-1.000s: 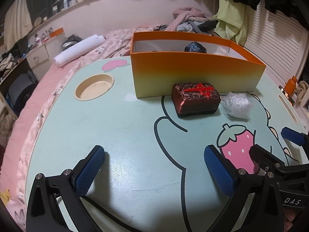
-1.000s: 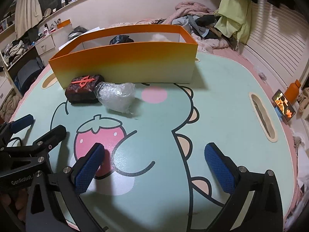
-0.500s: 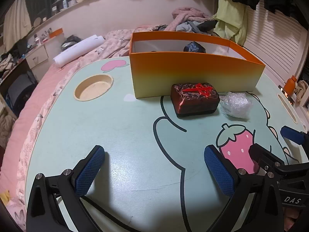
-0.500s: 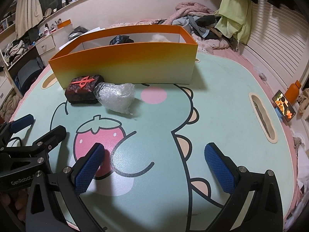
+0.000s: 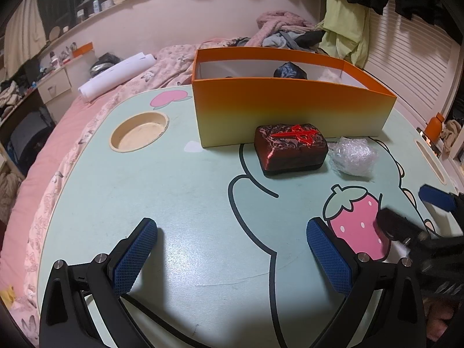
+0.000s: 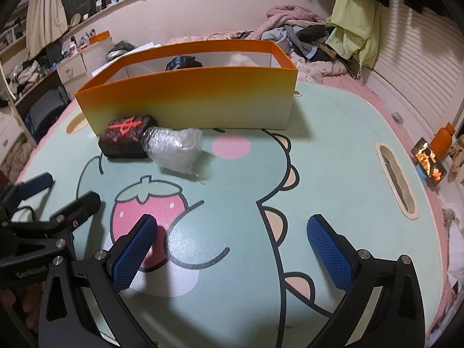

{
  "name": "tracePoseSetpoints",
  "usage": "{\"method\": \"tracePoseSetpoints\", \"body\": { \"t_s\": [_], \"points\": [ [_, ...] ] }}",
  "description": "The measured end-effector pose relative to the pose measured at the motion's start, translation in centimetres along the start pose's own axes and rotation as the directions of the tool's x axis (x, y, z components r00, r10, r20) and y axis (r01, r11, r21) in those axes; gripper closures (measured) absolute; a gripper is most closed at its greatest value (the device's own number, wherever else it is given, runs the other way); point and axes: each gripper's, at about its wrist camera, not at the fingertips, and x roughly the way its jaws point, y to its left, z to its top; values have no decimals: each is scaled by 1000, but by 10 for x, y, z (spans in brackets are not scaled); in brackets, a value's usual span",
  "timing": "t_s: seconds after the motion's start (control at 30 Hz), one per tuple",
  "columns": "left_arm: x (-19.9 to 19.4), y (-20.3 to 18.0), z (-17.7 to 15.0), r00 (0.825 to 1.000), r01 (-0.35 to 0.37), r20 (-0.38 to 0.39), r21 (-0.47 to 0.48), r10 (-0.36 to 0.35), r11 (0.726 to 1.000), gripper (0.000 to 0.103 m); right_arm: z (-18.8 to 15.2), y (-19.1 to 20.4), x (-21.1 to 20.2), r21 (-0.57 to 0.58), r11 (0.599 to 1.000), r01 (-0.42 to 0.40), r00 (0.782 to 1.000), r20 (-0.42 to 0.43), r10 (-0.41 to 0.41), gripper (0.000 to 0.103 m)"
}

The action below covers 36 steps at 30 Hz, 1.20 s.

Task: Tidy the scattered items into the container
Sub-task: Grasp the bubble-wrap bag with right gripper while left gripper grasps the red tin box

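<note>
On the pale green cartoon-printed tabletop [image 5: 179,203] we list the following. One orange-to-cream rectangular cardboard box [image 5: 290,110], open-topped, standing at the far side; we see a crumpled dark item [image 5: 289,71] inside it, and from the right wrist view something white and fluffy [image 6: 242,59] beside that. One dark red patterned box with a raised red emblem on its lid [image 5: 291,149], lying just in front of the cardboard box's near wall. One clear bubble-wrap bundle [image 5: 352,156], lying on the tabletop just beside the red box, on its right. One round recessed cup holder [image 5: 139,132] to the left of the cardboard box. Our left gripper [image 5: 232,258] hovers low over the tabletop, its blue-padded fingers [image 5: 134,256] spread wide and holding nothing. Our right gripper [image 6: 232,256] hovers near the printed pink strawberry [image 6: 145,208], fingers likewise spread apart and empty. Both grippers are well apart from the two loose items.
</note>
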Motion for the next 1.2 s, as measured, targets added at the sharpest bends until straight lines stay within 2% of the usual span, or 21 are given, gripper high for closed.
{"method": "tracePoseSetpoints", "body": {
  "t_s": [0.1, 0.2, 0.33, 0.4, 0.47, 0.5, 0.57, 0.67, 0.87, 0.97, 1.03, 1.13, 1.2],
  "points": [
    [0, -2, 0, 1000, 4, 1, 2, -4, 1000, 0, 8, -11, -11, 66, 993, -93, 994, 72, 88, 0],
    [0, -3, 1, 1000, 6, 1, 5, -6, 1000, 0, 22, -3, -15, 44, 986, -160, 983, 98, 155, 3],
    [0, -4, 1, 1000, 7, 1, 5, -7, 1000, 0, 38, 18, 0, -22, 988, -152, 987, 58, 153, 25],
    [0, -4, 1, 1000, 7, 2, 5, -7, 1000, 0, 45, 26, 14, -34, 987, -160, 987, 23, 160, 31],
    [0, -3, 1, 1000, 7, 1, 5, -7, 1000, 0, 49, 30, 27, -43, 990, -135, 991, -14, 135, 46],
    [0, -4, 1, 1000, 8, 1, 5, -8, 1000, 0, 50, 30, 34, -44, 992, -119, 992, -38, 118, 59],
    [0, -4, 1, 1000, 10, 1, 5, -10, 1000, 0, 47, 26, 34, -45, 993, -105, 994, -17, 105, 69],
    [0, -4, 1, 1000, 8, 1, 6, -8, 1000, 0, 40, 12, 23, -3, 986, -165, 986, 15, 165, 70],
    [-2, -9, 6, 1000, 5, -5, 23, -5, 1000, 0, 17, -12, -5, 39, 987, -157, 984, 94, 152, 70],
    [-6, -17, 20, 1000, 30, 9, 19, -30, 999, 0, 13, -19, -14, 67, 986, -151, 983, 113, 143, 70],
    [-4, -24, 32, 1000, 21, 12, 24, -21, 999, 0, 15, -25, -18, 86, 983, -164, 981, 122, 153, 70],
    [8, -32, 50, 1000, 3, -2, 22, -3, 1000, 1, 19, -26, -25, 82, 984, -158, 979, 142, 145, 70],
    [15, -35, 58, 1000, 20, -20, 6, -20, 1000, 1, 19, -25, -26, 81, 984, -158, 979, 145, 145, 70]
  ]
}}
